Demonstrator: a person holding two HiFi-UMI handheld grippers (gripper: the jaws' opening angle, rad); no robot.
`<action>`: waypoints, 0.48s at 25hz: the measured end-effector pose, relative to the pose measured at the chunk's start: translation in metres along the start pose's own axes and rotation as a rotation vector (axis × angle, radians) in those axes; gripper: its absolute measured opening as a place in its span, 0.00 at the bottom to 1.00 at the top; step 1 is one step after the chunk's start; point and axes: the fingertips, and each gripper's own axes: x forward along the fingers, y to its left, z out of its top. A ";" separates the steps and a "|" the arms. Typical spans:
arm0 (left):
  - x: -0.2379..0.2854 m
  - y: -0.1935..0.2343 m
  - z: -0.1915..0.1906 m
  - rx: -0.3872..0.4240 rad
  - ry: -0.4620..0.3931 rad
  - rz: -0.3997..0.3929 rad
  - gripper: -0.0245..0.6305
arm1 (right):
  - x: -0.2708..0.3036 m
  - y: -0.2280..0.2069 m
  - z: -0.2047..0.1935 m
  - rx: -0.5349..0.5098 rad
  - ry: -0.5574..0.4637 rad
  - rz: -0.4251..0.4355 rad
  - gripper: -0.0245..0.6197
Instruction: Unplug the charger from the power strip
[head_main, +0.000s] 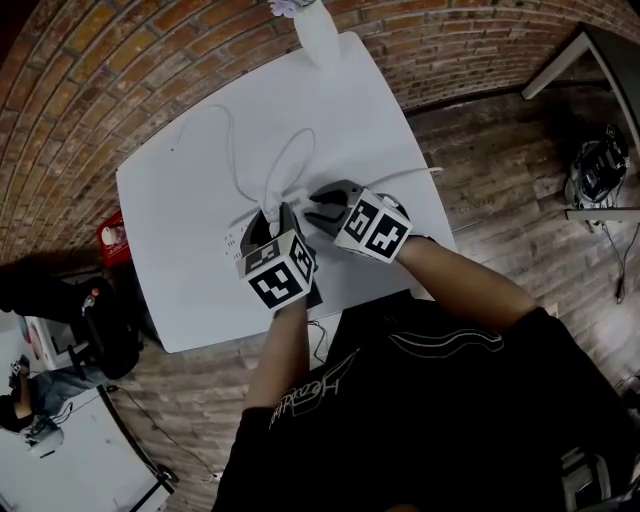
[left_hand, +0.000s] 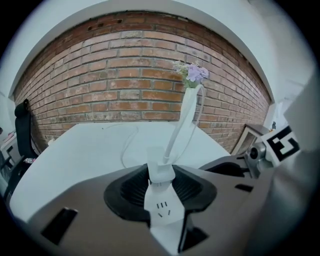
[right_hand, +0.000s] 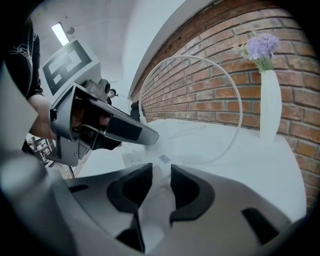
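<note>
Left gripper view, item one: my left gripper (left_hand: 161, 180) pinches the white power strip (left_hand: 162, 207) by its sides, sockets upward, with the charger (left_hand: 161, 169) seated at the strip's far end and its cable (right_hand: 195, 57) looping over the tabletop (head_main: 190, 200). Right gripper view, item two: my right gripper (right_hand: 159, 171) has its jaws drawn close on a white piece, by my reading the charger's body, though white on white leaves that unsure. Risks, as I judge them: a skewed pull binds the prongs; a light pinch slips off the smooth casing; a loose hold lets the strip lift with the charger.
</note>
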 end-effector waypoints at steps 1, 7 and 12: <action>0.000 0.001 -0.001 -0.013 0.006 -0.011 0.26 | 0.000 0.000 0.000 -0.001 -0.001 -0.002 0.19; 0.002 0.010 -0.003 -0.103 0.036 -0.068 0.26 | 0.003 0.002 0.001 -0.012 -0.004 -0.002 0.19; -0.001 0.003 0.001 0.042 -0.009 -0.002 0.26 | 0.003 0.002 0.001 -0.010 -0.007 -0.007 0.19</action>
